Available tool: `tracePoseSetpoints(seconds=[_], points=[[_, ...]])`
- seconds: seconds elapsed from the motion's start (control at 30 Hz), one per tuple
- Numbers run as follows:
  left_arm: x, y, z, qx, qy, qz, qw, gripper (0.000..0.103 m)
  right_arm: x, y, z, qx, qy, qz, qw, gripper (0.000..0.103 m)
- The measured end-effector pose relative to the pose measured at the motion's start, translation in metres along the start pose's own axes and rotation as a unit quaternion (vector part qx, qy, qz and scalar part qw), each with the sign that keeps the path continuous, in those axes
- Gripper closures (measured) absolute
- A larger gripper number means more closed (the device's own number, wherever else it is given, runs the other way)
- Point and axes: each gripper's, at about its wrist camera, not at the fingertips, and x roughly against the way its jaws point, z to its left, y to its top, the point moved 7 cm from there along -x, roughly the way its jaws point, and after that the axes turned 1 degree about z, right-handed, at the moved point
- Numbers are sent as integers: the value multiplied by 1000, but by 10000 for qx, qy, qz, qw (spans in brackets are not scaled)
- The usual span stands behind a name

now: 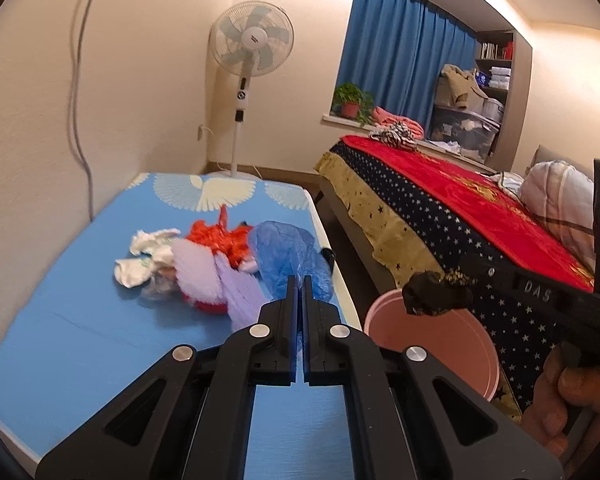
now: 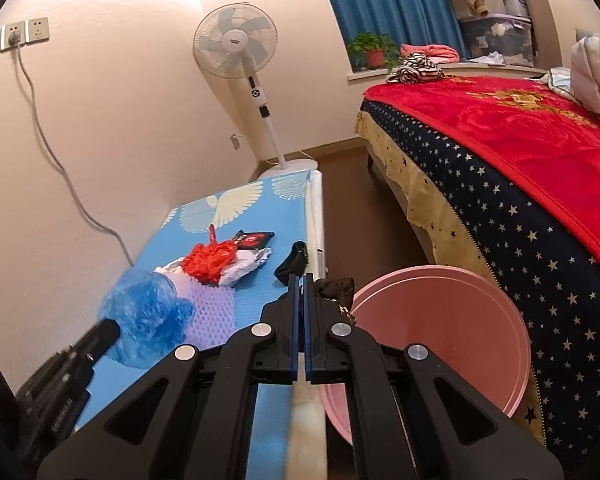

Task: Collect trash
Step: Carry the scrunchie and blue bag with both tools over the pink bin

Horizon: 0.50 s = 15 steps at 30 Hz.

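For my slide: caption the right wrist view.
Right gripper carries dark crumpled trash toward round pink plastic bin.

A white pedestal fan [image 1: 252, 40] stands in the corner against the wall, beyond the blue mat [image 1: 60, 312]. A bed [image 2: 540, 168] with a red blanket [image 2: 512, 128] lies to the right. A potted plant [image 1: 351, 100] sits on the sill before a blue curtain [image 1: 404, 48].

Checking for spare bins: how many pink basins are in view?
1. The pink basin sits on the floor between the blue table and the bed. Others may be out of view.
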Motion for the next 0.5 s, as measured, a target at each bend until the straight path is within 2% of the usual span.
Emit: tracePoseSetpoints(seconds=[0.23,0.5], points=[[-22,-9,-30,-122,-317,105,9994,102,-4,3,-28,-232,-265,4,9994,101],[-45,-17,-62,-200,-735,283,9967,102,2,10,-59,-306,-878,-210,9954,101]])
